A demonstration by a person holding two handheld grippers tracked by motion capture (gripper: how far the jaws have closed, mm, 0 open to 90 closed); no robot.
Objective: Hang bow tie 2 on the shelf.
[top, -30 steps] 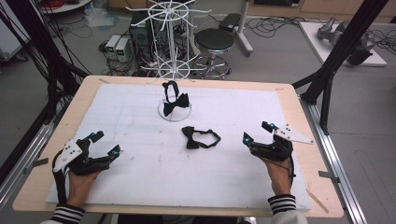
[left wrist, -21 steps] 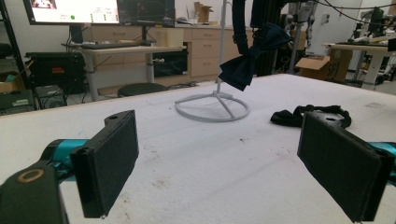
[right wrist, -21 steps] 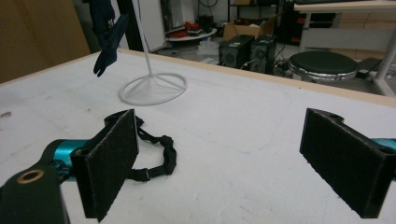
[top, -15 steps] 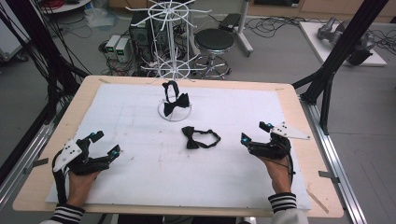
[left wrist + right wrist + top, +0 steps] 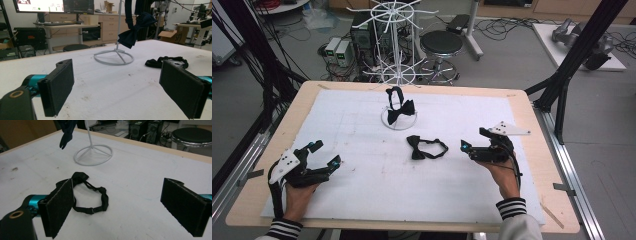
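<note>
A loose black bow tie with its strap looped lies flat on the white mat near the table's middle. A second black bow tie hangs on a small white wire stand farther back. My right gripper is open just right of the loose tie, its jaws pointing at it. In the right gripper view the tie lies ahead, partly behind the left jaw, with nothing between the pads. My left gripper rests open at the front left, well away. Its view shows the hanging tie and the loose tie.
The white mat covers most of the wooden table. Behind the far edge stand a tall white wire rack, a black stool and computer boxes. Black frame posts rise at both sides.
My right gripper has shifted left toward the loose bow tie and risen slightly. The left gripper and both ties have stayed where they were.
</note>
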